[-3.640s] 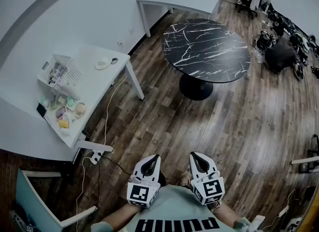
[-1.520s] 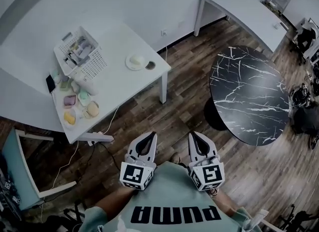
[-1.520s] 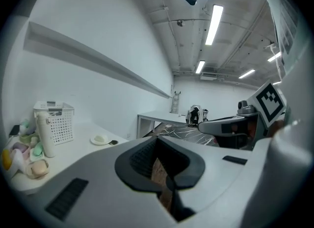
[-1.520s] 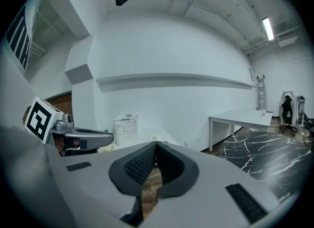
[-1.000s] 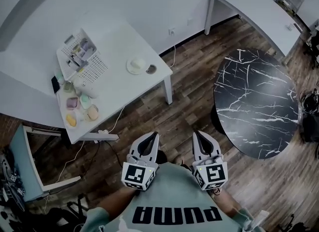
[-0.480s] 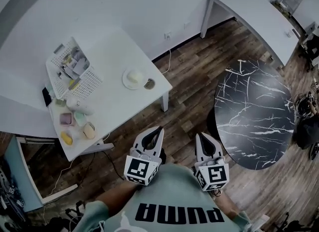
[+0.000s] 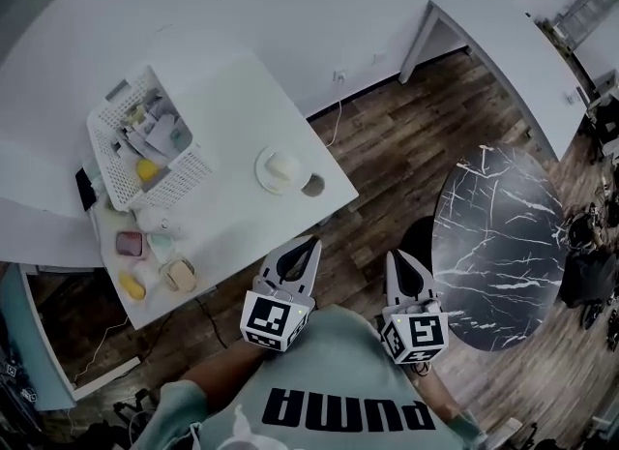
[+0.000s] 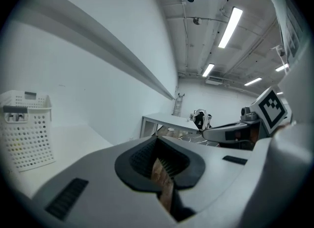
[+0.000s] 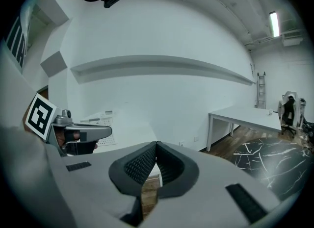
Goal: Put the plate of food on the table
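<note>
A white plate (image 7: 279,169) with a pale block of food stands near the right edge of the white table (image 7: 232,100), beside a small dark-centred dish (image 7: 312,185). My left gripper (image 7: 310,242) (image 8: 157,139) hangs just off the table's near corner, a little short of the plate, shut with nothing between its jaws. To its right, over the wooden floor, my right gripper (image 7: 395,255) (image 9: 156,143) is also shut and holds nothing. Neither gripper view shows the plate.
A white perforated basket (image 7: 145,148) (image 8: 23,129) with small items sits on the table's left part, and several small coloured containers (image 7: 155,259) lie near its front edge. A round black marble table (image 7: 503,240) stands at the right, a long white desk (image 7: 503,42) behind it.
The white table with the plate has come closer to both grippers, which moved together toward it. Both stay shut.
</note>
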Action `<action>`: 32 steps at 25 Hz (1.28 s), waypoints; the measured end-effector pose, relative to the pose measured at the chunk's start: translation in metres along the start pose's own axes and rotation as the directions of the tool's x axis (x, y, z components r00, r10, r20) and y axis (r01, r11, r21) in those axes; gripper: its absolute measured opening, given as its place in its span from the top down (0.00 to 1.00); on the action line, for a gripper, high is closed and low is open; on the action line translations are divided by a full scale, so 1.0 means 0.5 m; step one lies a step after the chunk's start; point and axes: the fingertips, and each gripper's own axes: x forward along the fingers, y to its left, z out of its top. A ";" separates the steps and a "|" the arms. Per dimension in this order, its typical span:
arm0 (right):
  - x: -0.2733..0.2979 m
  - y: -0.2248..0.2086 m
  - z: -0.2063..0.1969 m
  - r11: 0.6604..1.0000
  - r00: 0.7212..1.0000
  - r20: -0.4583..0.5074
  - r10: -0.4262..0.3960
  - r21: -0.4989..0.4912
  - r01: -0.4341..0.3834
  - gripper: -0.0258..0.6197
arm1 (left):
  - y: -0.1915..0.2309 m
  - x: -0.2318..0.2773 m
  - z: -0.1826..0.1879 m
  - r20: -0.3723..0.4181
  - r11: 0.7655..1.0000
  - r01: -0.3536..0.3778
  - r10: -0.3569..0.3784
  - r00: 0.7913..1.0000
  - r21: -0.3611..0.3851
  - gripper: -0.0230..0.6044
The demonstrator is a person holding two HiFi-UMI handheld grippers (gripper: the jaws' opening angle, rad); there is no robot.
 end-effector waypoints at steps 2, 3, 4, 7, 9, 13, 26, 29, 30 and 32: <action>0.034 0.007 0.010 1.000 1.000 0.001 0.004 0.007 -0.004 0.95 | 0.042 0.000 0.003 0.001 1.000 -0.022 0.022 1.000 -0.007 0.95; 0.050 0.011 0.015 1.000 1.000 0.001 0.009 0.009 -0.009 0.95 | 0.061 -0.001 0.004 0.000 0.999 -0.035 0.035 0.999 -0.012 0.95; 0.065 0.015 0.020 1.000 1.000 0.001 0.016 0.008 -0.016 0.95 | 0.079 -0.003 0.004 -0.001 0.999 -0.049 0.049 0.999 -0.018 0.95; 0.102 0.029 0.032 0.999 0.999 -0.001 0.047 -0.006 -0.047 0.95 | 0.119 -0.010 0.005 -0.003 0.995 -0.091 0.091 0.996 -0.030 0.95; 0.125 0.038 0.037 0.997 0.998 -0.003 0.070 -0.011 -0.070 0.95 | 0.141 -0.015 0.007 -0.003 0.992 -0.119 0.119 0.993 -0.033 0.95; 0.177 0.048 0.044 0.992 0.993 -0.019 0.121 -0.021 -0.121 0.95 | 0.189 -0.014 0.006 -0.011 0.982 -0.181 0.181 0.983 -0.056 0.95; 0.436 0.017 -0.006 0.943 0.922 -0.203 0.331 0.032 -0.331 0.95 | 0.382 0.064 -0.096 -0.160 0.837 -0.386 0.352 0.922 -0.387 0.95; 0.487 0.019 -0.022 0.923 0.889 -0.255 0.381 0.051 -0.381 0.95 | 0.412 0.085 -0.126 -0.186 0.792 -0.404 0.359 0.915 -0.458 0.95; 0.503 0.020 -0.028 0.916 0.876 -0.272 0.397 0.057 -0.397 0.95 | 0.420 0.092 -0.135 -0.196 0.780 -0.409 0.360 0.912 -0.474 0.95; 0.533 0.026 -0.045 0.901 0.846 -0.316 0.429 0.075 -0.428 0.95 | 0.431 0.102 -0.154 -0.221 0.757 -0.419 0.356 0.908 -0.502 0.95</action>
